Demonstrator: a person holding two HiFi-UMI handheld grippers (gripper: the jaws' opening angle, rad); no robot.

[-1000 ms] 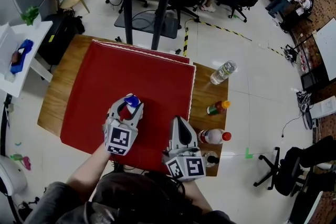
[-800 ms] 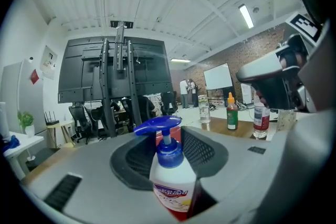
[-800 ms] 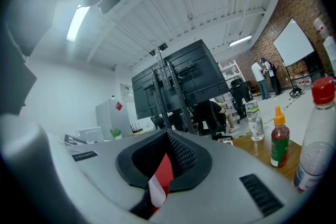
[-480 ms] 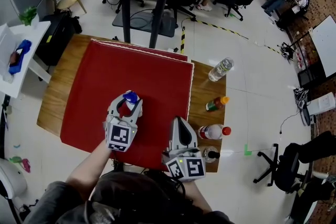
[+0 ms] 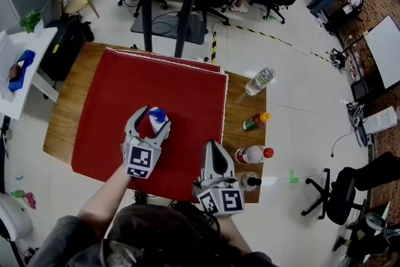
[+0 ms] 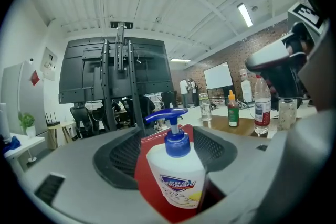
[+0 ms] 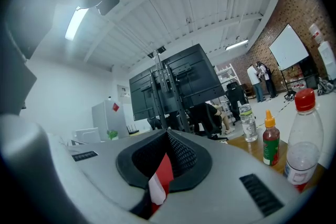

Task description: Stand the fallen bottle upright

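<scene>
A white pump bottle point(image 5: 157, 115) with a blue pump head stands upright on the red cloth point(image 5: 181, 90). My left gripper point(image 5: 151, 119) is around it and its jaws are opening. In the left gripper view the pump bottle point(image 6: 176, 178) sits between the black pads point(image 6: 118, 160) with red cloth showing beside it, so the pads no longer press on it. To its right, near the cloth's front edge, my right gripper point(image 5: 214, 147) rests with its jaws together. In the right gripper view the right gripper point(image 7: 167, 135) holds nothing; only a sliver of cloth shows below its closed tips.
On the bare wooden table point(image 5: 247, 103) right of the cloth stand a clear water bottle point(image 5: 259, 80), an orange-capped sauce bottle point(image 5: 255, 122), a red-capped bottle point(image 5: 253, 154) and a small dark-capped bottle point(image 5: 248, 182). Office chairs and a black stand's posts lie beyond the far edge.
The left jaws have spread wider and come off the pump bottle, which stays upright in the same spot. The right gripper has not moved.
</scene>
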